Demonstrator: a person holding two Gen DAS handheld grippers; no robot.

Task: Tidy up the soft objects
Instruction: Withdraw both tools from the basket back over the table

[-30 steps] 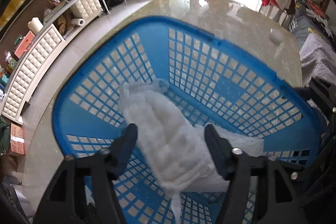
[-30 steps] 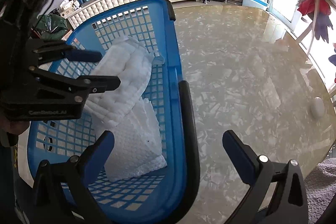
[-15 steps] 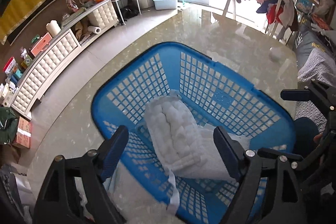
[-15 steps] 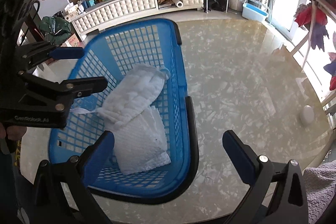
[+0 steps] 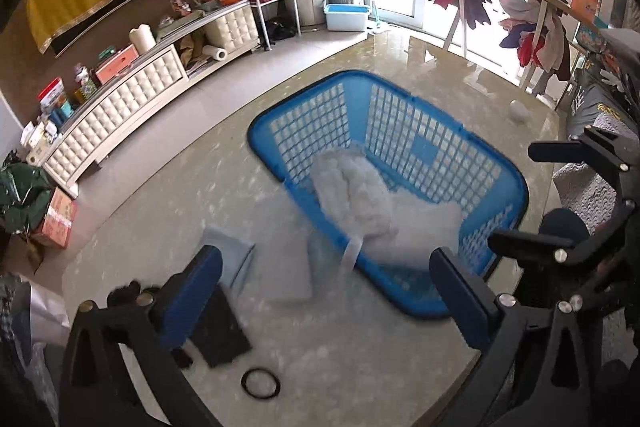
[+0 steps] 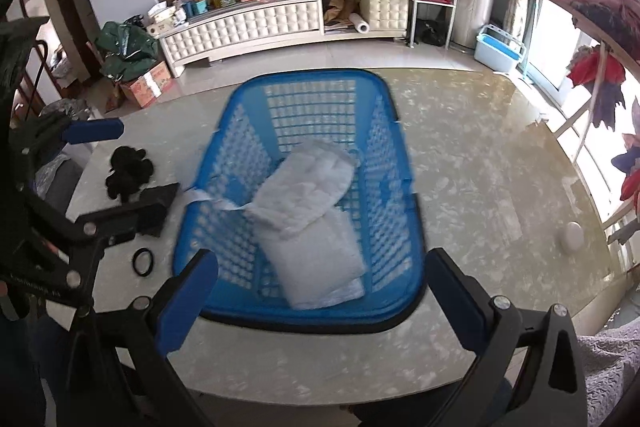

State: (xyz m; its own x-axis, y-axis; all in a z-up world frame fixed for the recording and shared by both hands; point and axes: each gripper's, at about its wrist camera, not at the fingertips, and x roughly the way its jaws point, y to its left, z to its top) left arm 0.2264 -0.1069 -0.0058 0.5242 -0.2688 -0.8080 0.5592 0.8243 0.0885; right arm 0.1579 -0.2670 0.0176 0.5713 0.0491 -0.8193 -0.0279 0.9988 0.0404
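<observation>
A blue plastic laundry basket (image 5: 424,131) (image 6: 320,83) stands on the marble table. Two white padded soft items (image 5: 360,203) (image 6: 308,191) lie inside it, one across the other, with a white strap (image 6: 208,199) hanging over the basket's rim. My left gripper (image 5: 324,295) is open and empty, raised above the table near the basket. My right gripper (image 6: 320,299) is open and empty, above the basket's near end. The left gripper also shows at the left edge of the right wrist view (image 6: 84,187).
A black fabric clump (image 6: 128,171), a flat black item (image 5: 220,331) and a black ring (image 5: 260,383) (image 6: 143,261) lie on the table beside the basket. A small white round object (image 6: 573,235) sits far right. Pale flat sheets (image 5: 288,271) lie next to the basket.
Both grippers have pulled back and up from the basket. The left gripper, which was around the white padded item, is now clear of it; the item lies in the basket.
</observation>
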